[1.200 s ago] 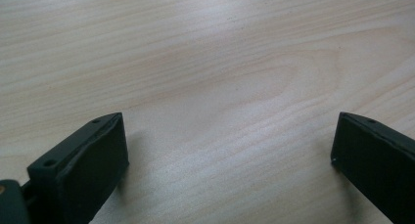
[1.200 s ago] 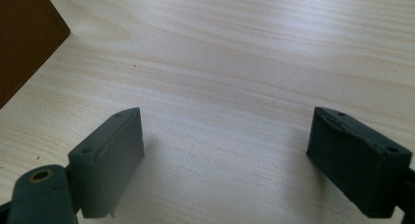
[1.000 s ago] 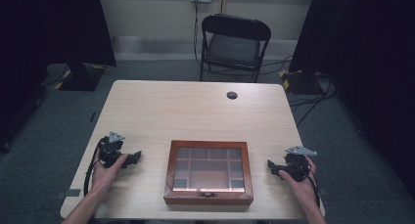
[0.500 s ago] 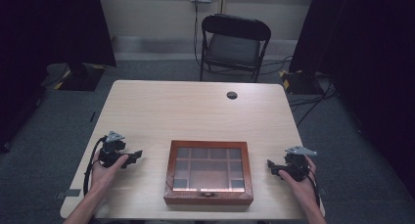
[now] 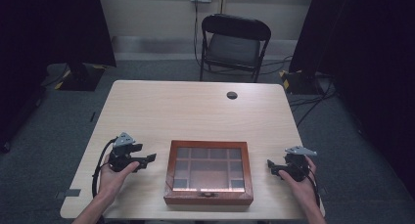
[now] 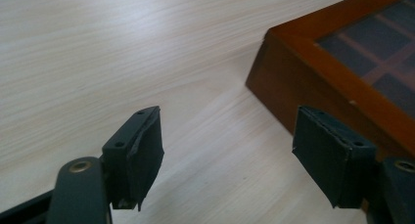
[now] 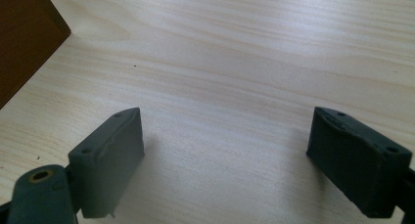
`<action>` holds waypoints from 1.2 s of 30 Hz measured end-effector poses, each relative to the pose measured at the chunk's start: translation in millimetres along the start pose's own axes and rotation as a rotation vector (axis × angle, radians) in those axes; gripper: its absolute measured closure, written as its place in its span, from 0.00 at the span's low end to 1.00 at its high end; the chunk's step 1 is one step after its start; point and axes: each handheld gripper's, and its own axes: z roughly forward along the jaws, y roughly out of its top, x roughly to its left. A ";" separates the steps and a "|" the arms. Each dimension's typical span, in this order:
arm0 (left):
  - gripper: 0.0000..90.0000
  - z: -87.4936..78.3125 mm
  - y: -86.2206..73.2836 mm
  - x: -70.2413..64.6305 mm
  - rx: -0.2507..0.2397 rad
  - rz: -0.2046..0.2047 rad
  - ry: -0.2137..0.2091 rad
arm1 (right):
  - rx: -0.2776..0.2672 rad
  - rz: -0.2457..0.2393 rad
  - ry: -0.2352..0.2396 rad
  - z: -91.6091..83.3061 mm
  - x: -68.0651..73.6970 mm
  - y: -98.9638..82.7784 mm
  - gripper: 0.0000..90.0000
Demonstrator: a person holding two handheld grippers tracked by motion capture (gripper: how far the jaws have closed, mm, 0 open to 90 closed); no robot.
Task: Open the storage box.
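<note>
Right now your left tool hangs parted and empty beside the wooden box, its jaws just drawn partly in.

Nothing sits between its pads; your right tool gapes wide over bare tabletop. Centred at the near edge, the box looks rigid, fairly weighty, with varnished slick sides and a breakable glass lid. Grip the solid frame or front clasp, never the pane.

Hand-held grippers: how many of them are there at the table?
2. The left hand-held gripper is held to the left of the wooden box, its open jaws pointing at it. The right hand-held gripper is to the box's right, also open and empty.
</note>
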 end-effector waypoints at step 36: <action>0.41 27.8 48.4 -83.9 -0.008 0.148 -0.278 | 0.001 0.004 -0.002 0.6 1.1 0.6 0.14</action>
